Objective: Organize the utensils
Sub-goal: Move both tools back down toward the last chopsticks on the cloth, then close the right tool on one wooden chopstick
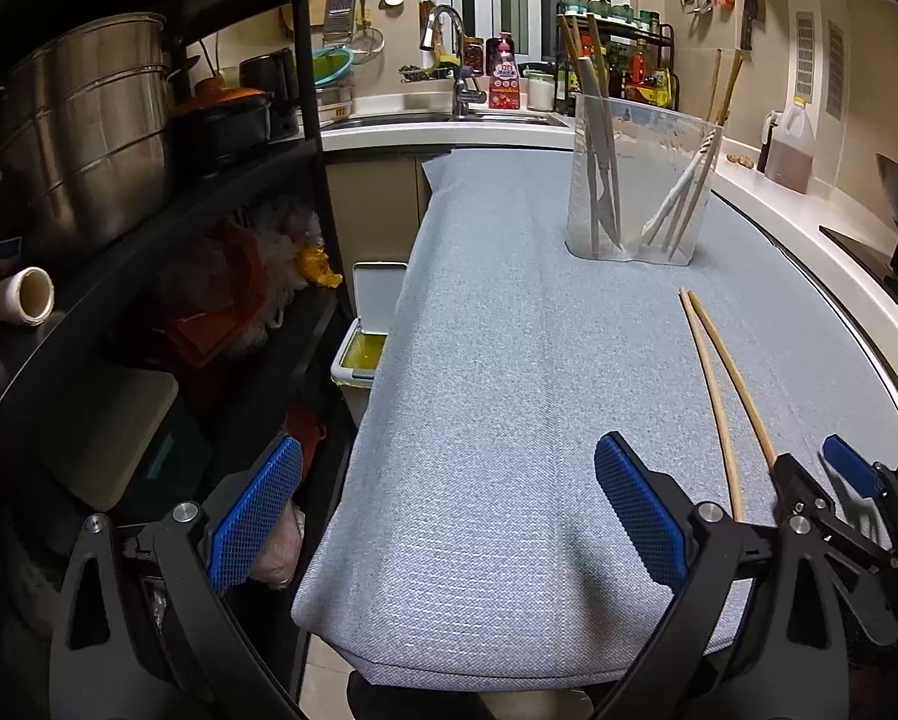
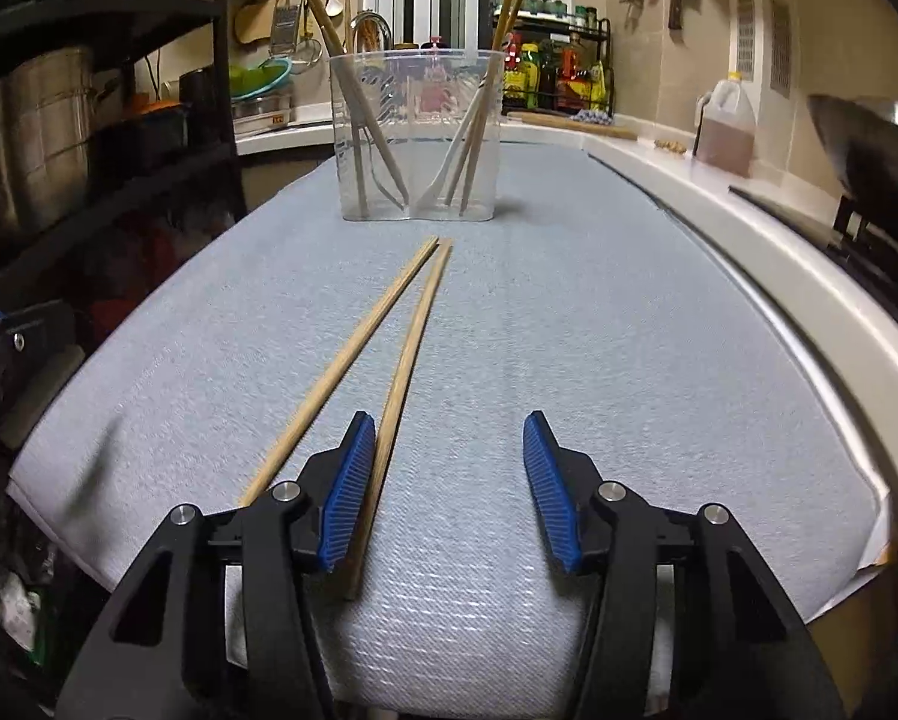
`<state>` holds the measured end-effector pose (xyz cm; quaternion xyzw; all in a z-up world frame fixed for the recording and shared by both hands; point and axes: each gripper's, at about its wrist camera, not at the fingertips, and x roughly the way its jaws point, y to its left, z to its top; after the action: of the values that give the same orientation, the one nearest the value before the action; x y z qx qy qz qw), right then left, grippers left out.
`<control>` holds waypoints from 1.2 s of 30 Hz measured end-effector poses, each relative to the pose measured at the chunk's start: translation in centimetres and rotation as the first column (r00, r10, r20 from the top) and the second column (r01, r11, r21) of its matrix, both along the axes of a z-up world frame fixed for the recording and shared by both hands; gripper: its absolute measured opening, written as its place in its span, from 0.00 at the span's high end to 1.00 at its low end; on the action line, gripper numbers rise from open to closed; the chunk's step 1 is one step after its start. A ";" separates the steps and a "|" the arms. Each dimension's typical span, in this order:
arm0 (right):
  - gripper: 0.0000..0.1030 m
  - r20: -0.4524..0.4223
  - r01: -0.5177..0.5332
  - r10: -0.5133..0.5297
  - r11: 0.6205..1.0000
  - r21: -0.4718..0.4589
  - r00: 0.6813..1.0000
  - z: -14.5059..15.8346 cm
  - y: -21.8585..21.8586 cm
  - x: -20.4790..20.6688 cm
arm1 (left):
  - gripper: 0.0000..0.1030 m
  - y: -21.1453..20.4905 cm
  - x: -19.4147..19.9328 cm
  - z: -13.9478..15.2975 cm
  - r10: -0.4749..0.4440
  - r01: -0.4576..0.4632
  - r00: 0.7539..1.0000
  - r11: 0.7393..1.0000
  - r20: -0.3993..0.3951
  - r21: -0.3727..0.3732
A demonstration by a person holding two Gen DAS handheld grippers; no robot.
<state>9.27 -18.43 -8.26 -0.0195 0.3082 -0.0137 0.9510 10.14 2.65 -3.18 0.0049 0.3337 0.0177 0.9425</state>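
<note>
Two wooden chopsticks (image 2: 401,330) lie on the grey-blue mat (image 2: 569,330), their far tips together and pointing at a clear plastic holder (image 2: 416,138). The holder has two compartments with several utensils: knives on the left, chopsticks and a white spoon on the right. My right gripper (image 2: 446,444) is open, low over the mat; its left finger (image 2: 344,498) lies between the two chopsticks, against the right one. In the left wrist view the chopsticks (image 1: 719,378) lie to the right, next to the right gripper (image 1: 809,468). My left gripper (image 1: 449,504) is open and empty at the mat's left front edge.
A black shelf rack (image 1: 149,192) with steel pots stands to the left. A small bin (image 1: 365,336) sits below the mat's left edge. A white counter (image 2: 749,228) with an oil jug (image 2: 725,126) and a wok runs along the right. Sink and spice rack are behind.
</note>
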 end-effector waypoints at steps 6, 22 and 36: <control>0.52 0.001 0.054 -0.054 0.998 0.023 0.999 -0.3 -3.1 -0.5 | 0.08 -0.9 -0.2 -0.3 -0.024 0.024 1.000 0.999 -0.006 -0.026; 0.94 0.042 0.003 -0.008 0.995 0.104 0.999 -0.8 -6.3 -1.3 | 0.22 -11.0 -0.9 -3.8 -0.332 0.333 0.943 0.941 0.028 -0.051; 0.94 0.053 0.000 -0.006 0.993 0.116 0.999 -0.8 -6.6 -1.8 | 0.94 -9.2 -0.1 -5.4 -0.345 0.358 0.929 0.930 0.133 -0.088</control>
<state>7.43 -25.01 -9.07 0.0368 0.2832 0.0022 0.9583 10.07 -6.55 -8.58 0.0114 0.2730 -0.1698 0.9468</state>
